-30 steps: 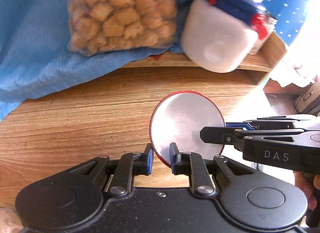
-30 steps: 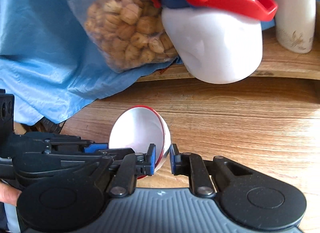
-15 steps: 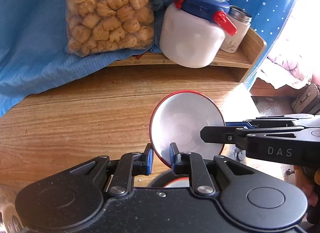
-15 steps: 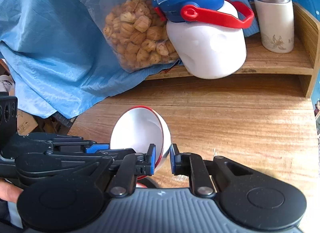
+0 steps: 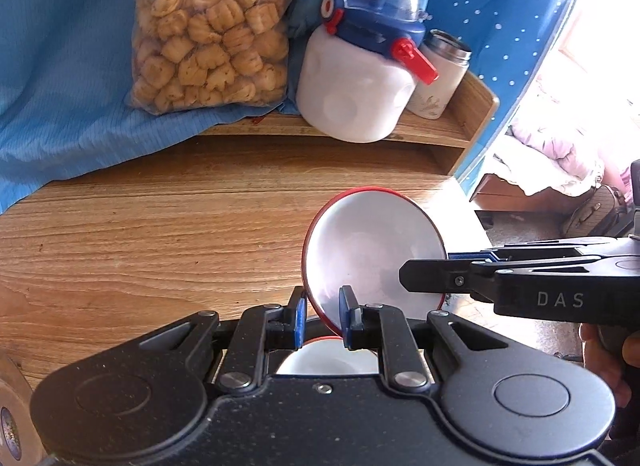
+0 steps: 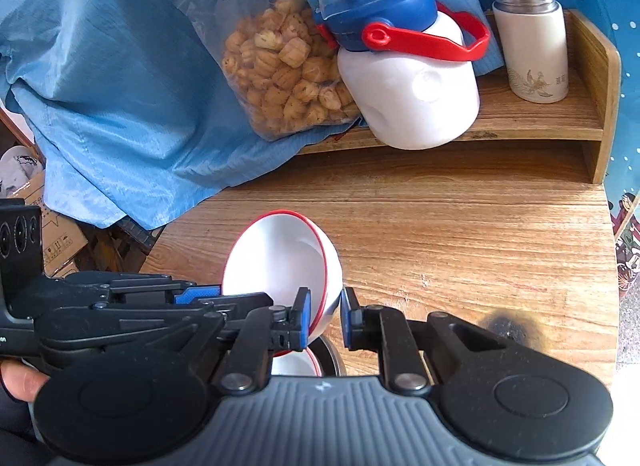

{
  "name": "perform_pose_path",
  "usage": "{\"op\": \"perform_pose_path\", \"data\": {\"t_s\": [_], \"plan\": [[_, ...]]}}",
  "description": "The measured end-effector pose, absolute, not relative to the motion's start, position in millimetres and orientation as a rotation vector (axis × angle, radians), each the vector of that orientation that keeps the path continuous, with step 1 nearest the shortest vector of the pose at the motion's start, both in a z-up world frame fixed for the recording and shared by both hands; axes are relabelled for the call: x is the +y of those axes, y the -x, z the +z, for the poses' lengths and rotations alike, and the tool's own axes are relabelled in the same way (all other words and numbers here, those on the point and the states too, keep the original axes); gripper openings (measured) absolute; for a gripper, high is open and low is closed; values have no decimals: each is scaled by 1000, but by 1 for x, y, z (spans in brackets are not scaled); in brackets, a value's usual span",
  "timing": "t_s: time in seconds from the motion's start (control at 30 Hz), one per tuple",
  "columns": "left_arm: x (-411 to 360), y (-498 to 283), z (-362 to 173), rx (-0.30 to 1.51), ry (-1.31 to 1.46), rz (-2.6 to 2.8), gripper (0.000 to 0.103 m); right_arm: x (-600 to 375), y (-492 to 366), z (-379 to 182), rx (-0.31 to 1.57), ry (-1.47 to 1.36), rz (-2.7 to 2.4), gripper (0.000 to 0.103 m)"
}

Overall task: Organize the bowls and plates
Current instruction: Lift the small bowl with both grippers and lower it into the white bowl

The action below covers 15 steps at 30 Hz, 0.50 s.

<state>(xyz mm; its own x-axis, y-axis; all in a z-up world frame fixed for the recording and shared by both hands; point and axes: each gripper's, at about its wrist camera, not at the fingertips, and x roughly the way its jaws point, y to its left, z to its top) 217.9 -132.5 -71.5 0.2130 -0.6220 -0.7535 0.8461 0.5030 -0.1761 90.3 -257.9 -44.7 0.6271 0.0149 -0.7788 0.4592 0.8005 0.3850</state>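
Bowl held tilted above wooden table, blue cloth behind.

Our left gripper: speckled black housing, blue finger pads, silver pivot screws, round embossed discs. Our right gripper: same black linkage, ribbed grey top, white "DAS" lettering on its side. Bare skin at both handles.

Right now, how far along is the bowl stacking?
Done: nothing clearly. In hand: the left gripper and right gripper both clamp the rim of a red-rimmed white bowl, held tilted above a second red-rimmed bowl. Left: lowering it in and releasing.
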Motion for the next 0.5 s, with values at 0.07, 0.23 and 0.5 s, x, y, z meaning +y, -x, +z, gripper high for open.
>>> {"op": "perform_pose_path", "data": {"t_s": [0.07, 0.23, 0.5], "plan": [[-131, -216, -72, 878, -293, -1046, 18, -256, -88, -44, 866, -608, -279, 17], [-124, -211, -73, 881, -297, -1055, 18, -250, -83, -45, 872, -627, -276, 17], [-114, -207, -79, 921, -303, -1076, 19, -245, -80, -42, 921, -633, -255, 17]]}}
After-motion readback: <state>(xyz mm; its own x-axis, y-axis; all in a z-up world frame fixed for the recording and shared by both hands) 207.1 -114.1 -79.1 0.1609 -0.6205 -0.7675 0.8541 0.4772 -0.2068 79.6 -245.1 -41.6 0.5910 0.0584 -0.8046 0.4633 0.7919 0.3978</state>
